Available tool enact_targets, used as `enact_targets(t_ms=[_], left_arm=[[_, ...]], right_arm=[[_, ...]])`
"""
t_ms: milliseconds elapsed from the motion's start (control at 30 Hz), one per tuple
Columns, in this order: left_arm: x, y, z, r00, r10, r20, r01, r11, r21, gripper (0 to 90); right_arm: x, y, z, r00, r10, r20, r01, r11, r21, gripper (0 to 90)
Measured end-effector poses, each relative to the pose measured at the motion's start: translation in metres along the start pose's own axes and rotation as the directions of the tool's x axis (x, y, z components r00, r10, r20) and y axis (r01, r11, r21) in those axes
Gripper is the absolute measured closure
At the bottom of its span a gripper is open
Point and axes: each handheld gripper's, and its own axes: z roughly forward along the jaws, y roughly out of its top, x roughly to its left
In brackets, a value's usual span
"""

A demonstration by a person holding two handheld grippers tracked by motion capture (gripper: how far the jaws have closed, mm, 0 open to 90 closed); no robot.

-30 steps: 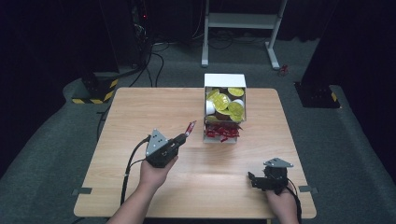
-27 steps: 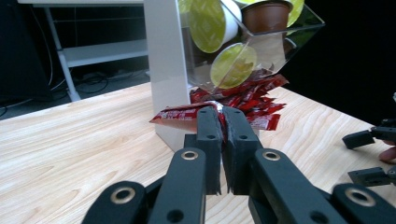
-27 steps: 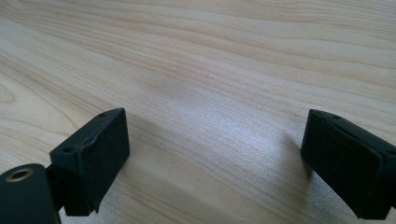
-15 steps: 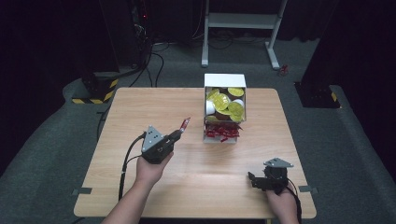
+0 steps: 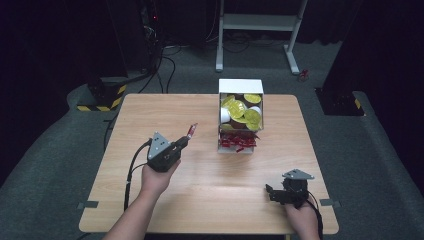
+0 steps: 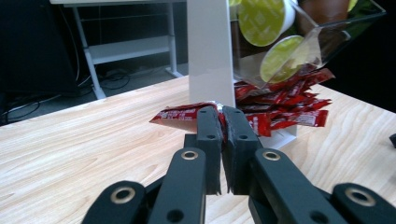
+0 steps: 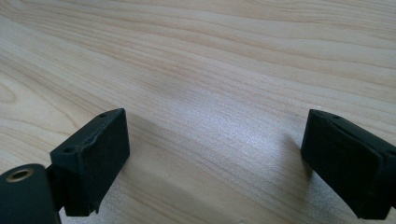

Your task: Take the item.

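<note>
My left gripper (image 5: 184, 141) hovers over the left-middle of the wooden table (image 5: 150, 210), shut on a red sauce packet (image 5: 191, 130). In the left gripper view the packet (image 6: 182, 115) sticks out to the left of the closed jaws (image 6: 222, 122). Ahead stands a white box (image 5: 240, 86) with a clear front, holding yellow-lidded pods (image 5: 246, 116) above a pile of red packets (image 5: 239, 141). My right gripper (image 5: 271, 193) rests at the table's front right. Its jaws (image 7: 215, 154) stand wide open over bare wood.
The pile of red packets (image 6: 285, 109) lies at the foot of the box, just right of my left jaws. Behind the table are a white frame (image 5: 260, 22), cables on the floor and a yellow-black striped base (image 5: 100, 100). A dark stand (image 5: 340, 100) is at the right.
My left gripper has drawn a little to the left, away from the box, with the red packet still in its jaws. The right gripper has stayed in place.
</note>
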Motion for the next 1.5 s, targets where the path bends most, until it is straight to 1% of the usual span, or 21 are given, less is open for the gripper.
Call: enact_targets(t_ms=[167,233,367,500,600,733,833,900,1033,1233,1300,1367,1500], left_arm=[[0.007,0.000,0.007,0.9999,-0.011,-0.004,0.011,0.9999,0.009,86.0],[0.008,0.000,0.010,1.0000,-0.003,-0.009,0.003,0.9998,0.020,86.0],[0.014,0.000,0.014,0.9996,-0.004,-0.028,0.005,0.9994,0.034,86.0],[0.018,-0.002,0.018,0.9994,-0.004,-0.034,0.005,0.9992,0.041,86.0],[0.021,-0.004,0.021,0.9993,-0.009,-0.035,0.010,0.9988,0.047,86.0],[0.023,-0.009,0.029,0.9991,-0.012,-0.041,0.015,0.9972,0.074,86.0],[0.025,-0.013,0.034,0.9986,-0.020,-0.049,0.024,0.9967,0.078,86.0],[0.025,-0.016,0.037,0.9983,-0.023,-0.053,0.028,0.9954,0.091,86.0],[0.027,-0.020,0.044,0.9984,-0.005,-0.056,0.011,0.9939,0.110,85.9],[0.031,-0.028,0.057,0.9972,-0.024,-0.071,0.033,0.9908,0.132,85.9],[0.031,-0.030,0.061,0.9971,-0.018,-0.074,0.029,0.9894,0.142,85.9],[0.030,-0.033,0.064,0.9972,-0.022,-0.071,0.033,0.9870,0.157,86.0],[0.026,-0.037,0.070,0.9979,-0.005,-0.064,0.017,0.9826,0.185,85.9]], right_arm=[[0.000,-0.001,-0.001,0.9999,-0.011,-0.001,0.011,1.000,-0.002,8.0],[0.000,-0.001,-0.001,0.9999,-0.011,-0.001,0.011,1.000,-0.002,8.0],[0.000,-0.001,-0.001,0.9999,-0.011,-0.001,0.011,1.000,-0.002,7.9],[0.000,-0.001,-0.001,0.9999,-0.011,-0.002,0.011,1.000,-0.002,7.9],[0.000,-0.001,-0.001,0.9999,-0.011,-0.001,0.011,1.000,-0.002,7.9],[0.000,-0.001,-0.001,0.9999,-0.011,-0.002,0.011,1.000,-0.002,7.9],[0.000,-0.001,0.000,0.9999,-0.013,-0.001,0.013,1.000,-0.002,7.9],[0.000,-0.001,-0.001,0.9999,-0.013,-0.001,0.013,1.000,-0.002,7.9],[0.000,-0.001,-0.001,0.9999,-0.012,-0.001,0.012,1.000,-0.002,7.9],[0.000,-0.001,-0.001,0.9999,-0.013,-0.001,0.013,1.000,-0.002,7.8],[0.000,-0.001,-0.001,0.9999,-0.013,-0.002,0.013,1.000,-0.002,7.8],[0.000,-0.001,-0.001,0.9999,-0.013,-0.002,0.013,1.000,-0.002,7.8],[0.000,-0.001,-0.001,0.9999,-0.012,-0.002,0.012,1.000,-0.002,7.9]])
